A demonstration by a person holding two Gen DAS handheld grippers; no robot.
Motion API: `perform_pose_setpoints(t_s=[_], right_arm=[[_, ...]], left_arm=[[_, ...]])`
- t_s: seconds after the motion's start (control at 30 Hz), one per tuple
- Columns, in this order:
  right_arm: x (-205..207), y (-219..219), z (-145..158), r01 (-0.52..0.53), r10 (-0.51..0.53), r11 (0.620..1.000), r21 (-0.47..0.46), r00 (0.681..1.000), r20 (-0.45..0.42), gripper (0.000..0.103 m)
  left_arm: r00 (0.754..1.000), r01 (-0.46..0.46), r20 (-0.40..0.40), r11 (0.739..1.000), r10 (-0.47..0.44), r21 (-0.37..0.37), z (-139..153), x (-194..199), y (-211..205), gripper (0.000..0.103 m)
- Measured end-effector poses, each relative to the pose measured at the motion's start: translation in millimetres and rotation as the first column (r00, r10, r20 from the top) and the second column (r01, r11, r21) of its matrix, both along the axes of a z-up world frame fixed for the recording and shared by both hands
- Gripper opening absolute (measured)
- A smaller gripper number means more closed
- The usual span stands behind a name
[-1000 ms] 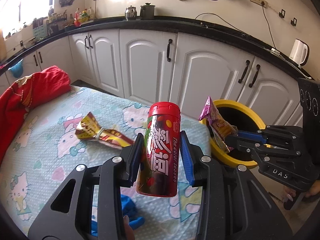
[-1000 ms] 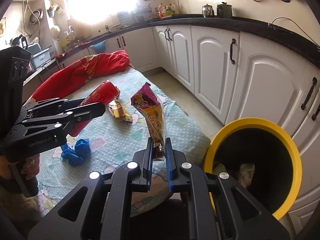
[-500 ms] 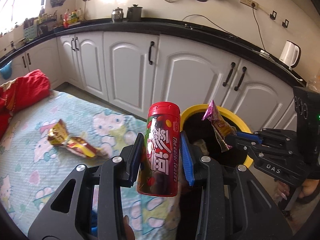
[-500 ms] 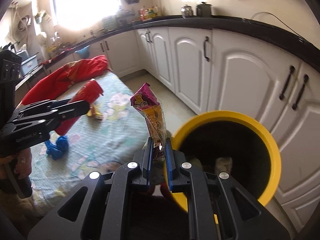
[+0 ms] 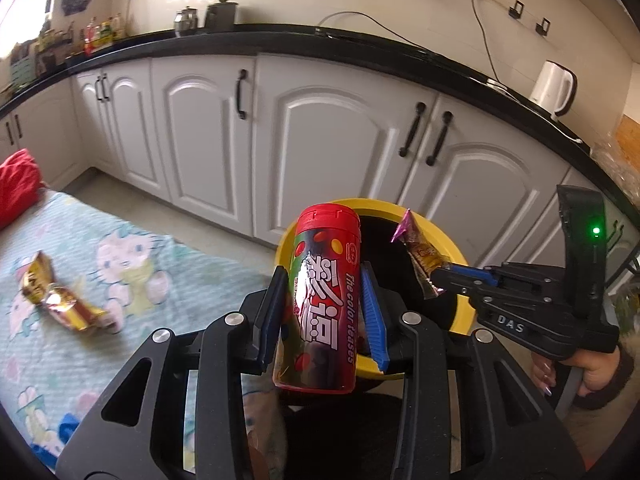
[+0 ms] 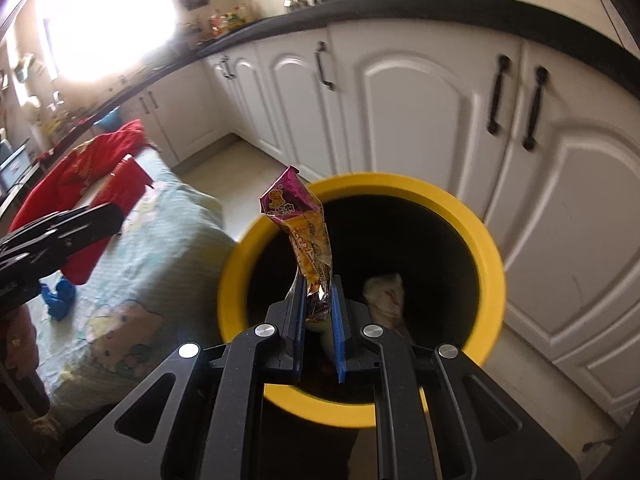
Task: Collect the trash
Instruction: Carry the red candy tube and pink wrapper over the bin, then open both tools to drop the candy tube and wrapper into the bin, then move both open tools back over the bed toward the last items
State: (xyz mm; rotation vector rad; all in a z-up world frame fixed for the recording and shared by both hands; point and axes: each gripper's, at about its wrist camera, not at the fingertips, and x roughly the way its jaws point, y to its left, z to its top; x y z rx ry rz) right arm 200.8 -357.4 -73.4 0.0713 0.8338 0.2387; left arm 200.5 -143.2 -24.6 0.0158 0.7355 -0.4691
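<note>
Grippers hung over the yellow-rimmed bin [image 6: 486, 256]: the left gripper [image 5: 324, 312] clamped a red candy canister [image 5: 326, 300], the right gripper [image 6: 318, 320] pinched a crumpled snack wrapper [image 6: 304, 236].

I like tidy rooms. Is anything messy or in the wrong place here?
Yes. A crumpled snack wrapper and a scrunched blue thing lie loose on the cartoon-print cloth instead of in the yellow bin.
</note>
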Motion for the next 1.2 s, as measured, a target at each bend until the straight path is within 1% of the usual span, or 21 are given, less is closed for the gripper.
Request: perform_pose_setpoints(t_s=[0.17, 0.33, 0.57, 0.6, 0.63, 0.67, 0.7, 0.77, 0.83, 0.9, 0.97, 1.0, 1.07, 1.13, 1.2], right_arm=[[4, -21, -15, 0.052, -0.052, 0.999, 0.01, 0.998, -0.037, 0.012], [4, -33, -23, 0.078, -0.077, 0.997, 0.022, 0.995, -0.056, 0.012], [7, -43, -31, 0.106, -0.103, 0.994, 0.039, 0.992, -0.073, 0.013], [7, -44, -31, 0.11, -0.107, 0.993, 0.043, 0.992, -0.074, 0.018], [7, -44, -30, 0.116, -0.112, 0.992, 0.045, 0.991, -0.073, 0.022], [7, -46, -30, 0.125, -0.122, 0.991, 0.045, 0.99, -0.069, 0.029], [6, -47, -29, 0.131, -0.128, 0.99, 0.047, 0.99, -0.066, 0.032], [6, -48, -29, 0.142, -0.139, 0.989, 0.042, 0.988, -0.063, 0.035], [4, -48, -27, 0.152, -0.15, 0.988, 0.038, 0.987, -0.052, 0.045], [3, -48, -24, 0.157, -0.155, 0.986, 0.046, 0.987, -0.042, 0.049], [2, -44, -21, 0.157, -0.156, 0.987, 0.038, 0.987, -0.028, 0.053], [0, -42, -18, 0.156, -0.156, 0.987, 0.037, 0.988, -0.014, 0.057], [-1, -39, -12, 0.147, -0.148, 0.988, 0.046, 0.989, 0.006, 0.061], [-3, -35, -5, 0.143, -0.145, 0.988, 0.052, 0.989, 0.027, 0.067], [-6, -29, 3, 0.13, -0.133, 0.99, 0.052, 0.99, 0.055, 0.068]], left_arm=[[0.999, 0.032, -0.024, 0.999, -0.032, -0.005, -10, 7, -20, 0.029], [0.998, 0.046, -0.052, 0.999, -0.047, -0.01, -21, 17, -33, 0.029], [0.996, 0.066, -0.065, 0.998, -0.066, 0.0, -31, 29, -51, 0.029], [0.996, 0.067, -0.064, 0.998, -0.066, 0.003, -32, 31, -52, 0.029], [0.997, 0.061, -0.056, 0.998, -0.06, 0.016, -33, 31, -53, 0.032], [0.998, 0.051, -0.049, 0.998, -0.049, 0.03, -33, 32, -54, 0.04], [0.998, 0.045, -0.046, 0.998, -0.043, 0.036, -34, 32, -53, 0.044], [0.998, 0.035, -0.045, 0.999, -0.033, 0.037, -34, 32, -50, 0.057], [0.999, 0.021, -0.04, 0.999, -0.019, 0.04, -33, 31, -44, 0.062], [0.999, 0.01, -0.036, 0.999, -0.009, 0.042, -32, 30, -38, 0.065], [1.0, -0.006, -0.029, 0.999, 0.007, 0.036, -29, 27, -31, 0.073], [1.0, -0.011, -0.027, 0.999, 0.012, 0.034, -27, 26, -28, 0.075], [1.0, -0.023, -0.017, 0.999, 0.024, 0.031, -24, 21, -20, 0.086], [0.999, -0.037, -0.004, 0.999, 0.037, 0.035, -20, 17, -14, 0.091], [0.998, -0.062, 0.011, 0.997, 0.061, 0.042, -15, 13, -6, 0.092]])
